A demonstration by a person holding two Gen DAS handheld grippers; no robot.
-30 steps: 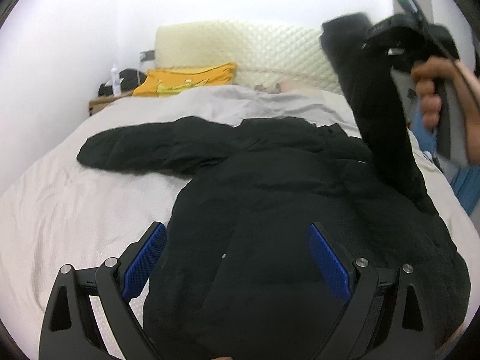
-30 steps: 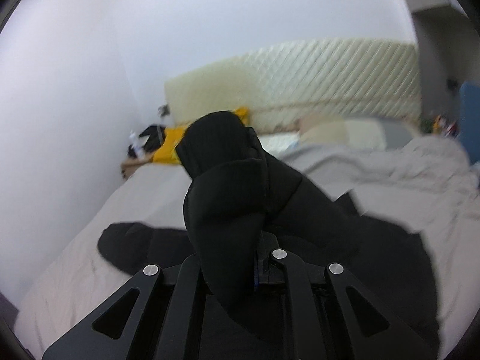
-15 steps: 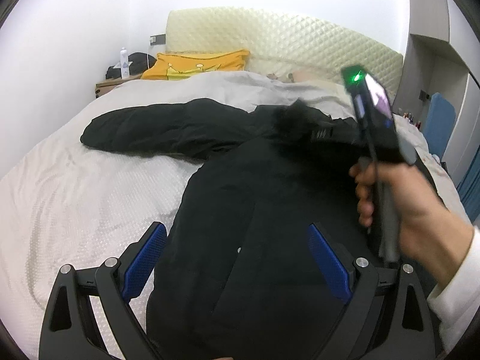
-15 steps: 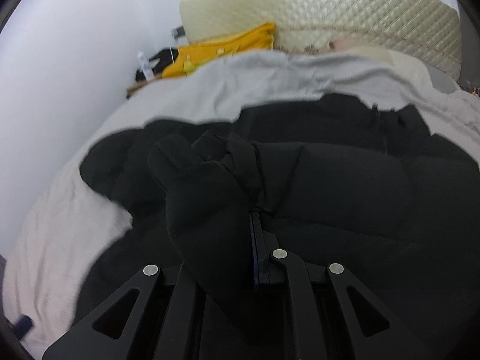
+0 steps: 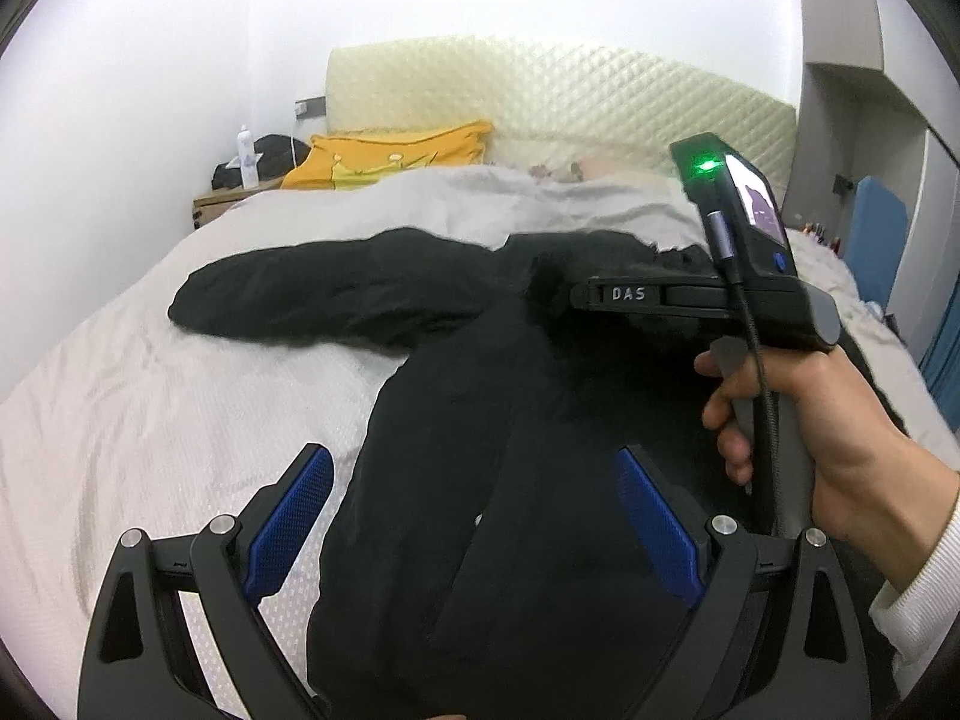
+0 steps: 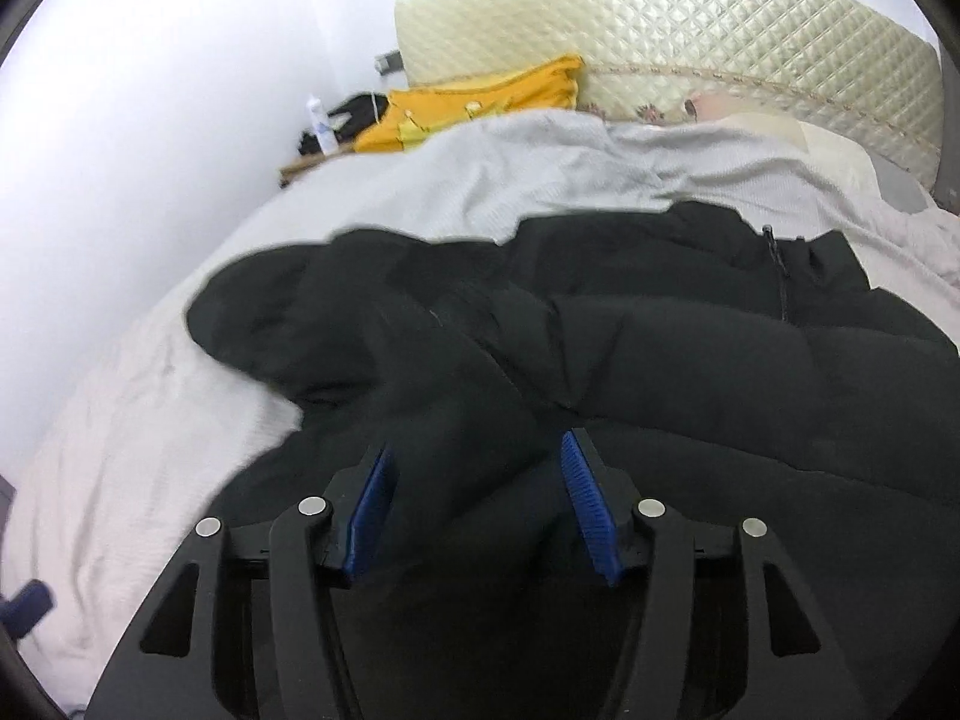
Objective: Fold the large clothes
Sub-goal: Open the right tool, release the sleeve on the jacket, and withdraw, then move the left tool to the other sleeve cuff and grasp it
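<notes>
Jaws of my right gripper (image 6: 474, 504), parted, bracket the sleeve (image 6: 462, 420) laid across the black jacket (image 5: 516, 480) mid-bed (image 5: 120, 420); my left gripper (image 5: 474, 516) hovers wide open, empty. Sleeve fold under way; next, the far sleeve (image 5: 324, 288).

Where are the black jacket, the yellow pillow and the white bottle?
black jacket (image 5: 480, 432), left wrist view, on its front panel.
yellow pillow (image 5: 390, 153), left wrist view, on its upper face.
white bottle (image 5: 245, 157), left wrist view, on its body.
</notes>
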